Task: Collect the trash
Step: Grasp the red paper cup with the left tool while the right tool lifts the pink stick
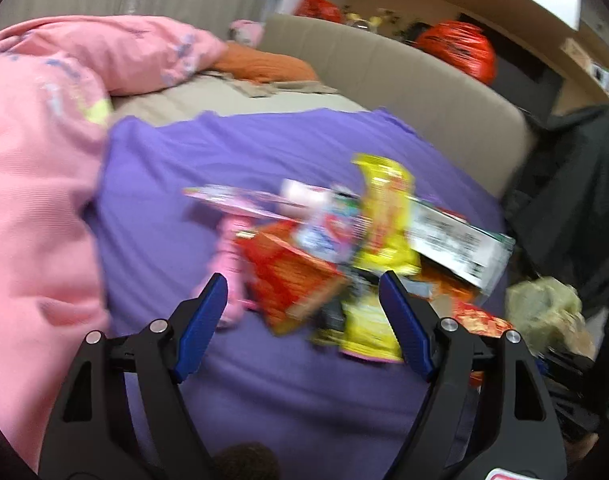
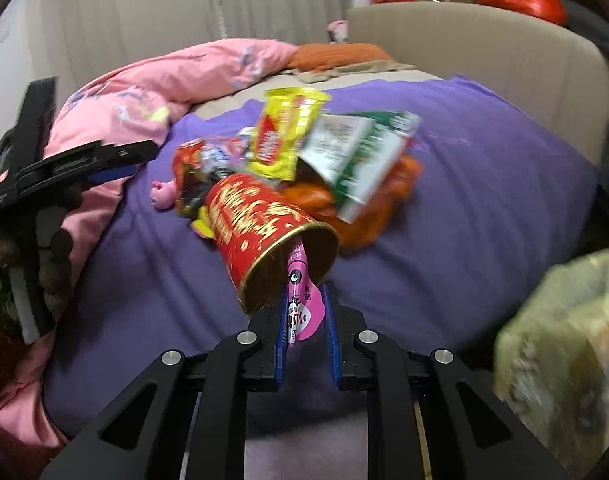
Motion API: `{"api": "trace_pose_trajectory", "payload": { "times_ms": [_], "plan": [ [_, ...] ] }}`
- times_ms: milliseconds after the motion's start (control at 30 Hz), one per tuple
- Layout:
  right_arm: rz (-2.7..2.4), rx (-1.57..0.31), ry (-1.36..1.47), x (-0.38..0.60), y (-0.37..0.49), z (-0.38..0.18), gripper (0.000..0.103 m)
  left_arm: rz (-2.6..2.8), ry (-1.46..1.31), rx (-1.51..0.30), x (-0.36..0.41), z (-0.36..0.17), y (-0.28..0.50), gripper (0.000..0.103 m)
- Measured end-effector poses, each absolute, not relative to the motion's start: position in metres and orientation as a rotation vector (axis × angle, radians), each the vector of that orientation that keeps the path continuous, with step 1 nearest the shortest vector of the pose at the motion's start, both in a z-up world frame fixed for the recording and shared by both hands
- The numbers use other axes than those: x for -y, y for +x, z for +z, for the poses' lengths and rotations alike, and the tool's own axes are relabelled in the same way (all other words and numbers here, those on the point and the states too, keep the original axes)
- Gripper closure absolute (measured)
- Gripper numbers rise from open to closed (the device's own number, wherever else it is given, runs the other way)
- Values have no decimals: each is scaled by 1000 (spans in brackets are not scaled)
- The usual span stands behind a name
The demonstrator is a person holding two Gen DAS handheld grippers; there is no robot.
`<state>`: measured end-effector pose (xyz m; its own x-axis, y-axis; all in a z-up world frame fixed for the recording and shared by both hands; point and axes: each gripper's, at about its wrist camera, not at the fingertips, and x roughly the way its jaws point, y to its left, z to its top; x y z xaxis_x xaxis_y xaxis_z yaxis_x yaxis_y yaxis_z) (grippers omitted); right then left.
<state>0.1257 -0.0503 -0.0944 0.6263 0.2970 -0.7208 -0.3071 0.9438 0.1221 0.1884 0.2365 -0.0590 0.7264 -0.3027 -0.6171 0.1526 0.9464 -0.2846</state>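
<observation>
Bedroom, a purple sheet spread over the bed, a heap of snack litter near its middle. Foremost in the right wrist view, a red paper cup with gold lettering, tipped on its side with the open mouth toward the camera, a pink wrapper sticking out of it. Right gripper close in on that pink wrapper, blue pads narrowly apart on either side of it; actual pinch not certain through the blur. Behind the cup: a yellow snack bag, a green-and-white carton, an orange crinkled bag, and a small pink toy lying just left of the heap. Left gripper hovering short of the same pile, jaws wide apart with nothing between them, an orange-red box and a yellow packet lying on the sheet just beyond its tips. Same left gripper seen side-on at the left edge of the right wrist view. Pink quilt bunched along the left of the bed, an orange pillow by the beige headboard. Pale translucent trash bag at the lower right, off the bed's edge
</observation>
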Motion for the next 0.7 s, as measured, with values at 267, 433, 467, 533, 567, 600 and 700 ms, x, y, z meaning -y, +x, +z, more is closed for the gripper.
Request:
{"api": "trace_pose_trajectory", "payload": {
  "times_ms": [267, 433, 467, 533, 567, 600, 700],
  "plan": [
    [325, -825, 8, 76, 114, -92, 87, -359, -87, -758, -159, -59, 159, 28],
    [277, -784, 54, 110, 89, -87, 87, -367, -64, -752, -125, -58, 140, 28],
    [264, -770, 54, 118, 82, -84, 87, -373, -53, -751, -116, -57, 137, 28],
    [245, -742, 57, 131, 70, -78, 87, -383, -18, -753, -97, -57, 131, 28],
    [230, -724, 60, 139, 64, -75, 87, -378, 12, -752, -85, -58, 129, 28],
    [218, -711, 65, 145, 60, -72, 87, -356, 47, -746, -74, -59, 128, 28],
    [188, -675, 96, 166, 47, -63, 87, -255, 160, -716, -52, -67, 131, 28]
  ]
}}
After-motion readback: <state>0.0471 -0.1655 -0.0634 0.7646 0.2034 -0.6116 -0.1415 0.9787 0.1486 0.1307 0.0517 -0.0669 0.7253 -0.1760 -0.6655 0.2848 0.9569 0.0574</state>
